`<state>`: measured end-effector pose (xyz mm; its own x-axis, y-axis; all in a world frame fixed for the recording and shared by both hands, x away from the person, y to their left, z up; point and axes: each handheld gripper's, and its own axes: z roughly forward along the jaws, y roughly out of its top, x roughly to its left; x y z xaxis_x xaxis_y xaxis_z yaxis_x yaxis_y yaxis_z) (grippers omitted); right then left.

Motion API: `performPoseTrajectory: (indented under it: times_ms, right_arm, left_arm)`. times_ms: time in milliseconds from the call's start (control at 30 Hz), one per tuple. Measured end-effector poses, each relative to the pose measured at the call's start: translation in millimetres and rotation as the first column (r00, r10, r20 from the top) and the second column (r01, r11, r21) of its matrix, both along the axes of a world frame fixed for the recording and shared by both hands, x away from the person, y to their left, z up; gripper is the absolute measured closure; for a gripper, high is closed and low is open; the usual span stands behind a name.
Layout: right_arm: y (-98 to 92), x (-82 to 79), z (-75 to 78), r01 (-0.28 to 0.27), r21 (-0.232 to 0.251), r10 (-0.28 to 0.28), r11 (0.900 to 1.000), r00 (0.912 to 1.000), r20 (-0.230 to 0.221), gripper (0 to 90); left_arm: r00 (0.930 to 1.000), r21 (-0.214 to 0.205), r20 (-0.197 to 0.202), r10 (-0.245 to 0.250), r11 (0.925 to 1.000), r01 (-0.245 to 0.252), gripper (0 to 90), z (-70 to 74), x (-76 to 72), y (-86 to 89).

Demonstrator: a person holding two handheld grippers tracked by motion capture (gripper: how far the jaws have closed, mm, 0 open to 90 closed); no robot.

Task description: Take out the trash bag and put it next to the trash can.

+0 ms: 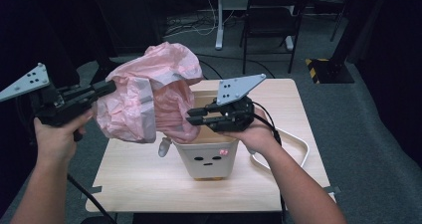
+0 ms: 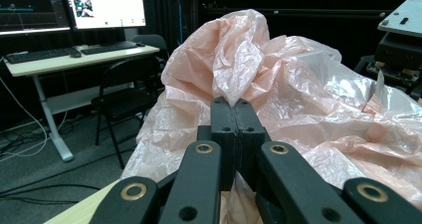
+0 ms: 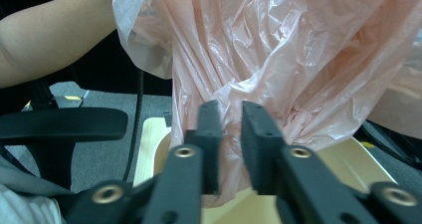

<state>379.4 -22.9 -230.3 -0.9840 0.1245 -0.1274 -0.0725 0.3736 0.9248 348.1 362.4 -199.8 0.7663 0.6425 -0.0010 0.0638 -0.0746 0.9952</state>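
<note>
A crinkled translucent pink plastic bag billows at centre-left above a cream square bin with a printed face on the pale wooden surface. The left gripper is clenched on the bag's edge; the right gripper has fingers slightly parted around a fold, not pinching. The bag seems not yet seated; lining remains. No readable writing.

Dark room w/ grey carpet, black folding chair, desk w/ monitors

Wood table: white bin, white tray.
</note>
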Motion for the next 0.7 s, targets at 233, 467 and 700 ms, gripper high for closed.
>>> performPoseTrajectory:
  times_ms: [233, 467, 700]
  right_arm:
    - [0.2, -0.5, 0.6, 0.0, 0.005, 0.0, 1.0, 0.9999, 0.014, 89.9]
    - [-2.0, -1.6, 12.5, 0.016, 0.087, -0.02, 0.9961, 0.9988, 0.044, 90.0]
    - [-2.6, 0.2, 23.5, 0.021, 0.131, -0.029, 0.9912, 0.9979, 0.058, 90.0]
  left_arm:
    - [1.0, 0.01, -0.003, -0.007, 0.9999, 0.007, 89.7, -2.5, -0.8, -1.7]
    - [0.9999, 0.023, -0.009, -0.009, 0.9997, 0.009, 89.7, -2.9, 0.1, -3.3]
    - [0.9999, 0.024, -0.013, -0.008, 0.9997, 0.009, 89.7, -3.5, 0.1, -2.0]
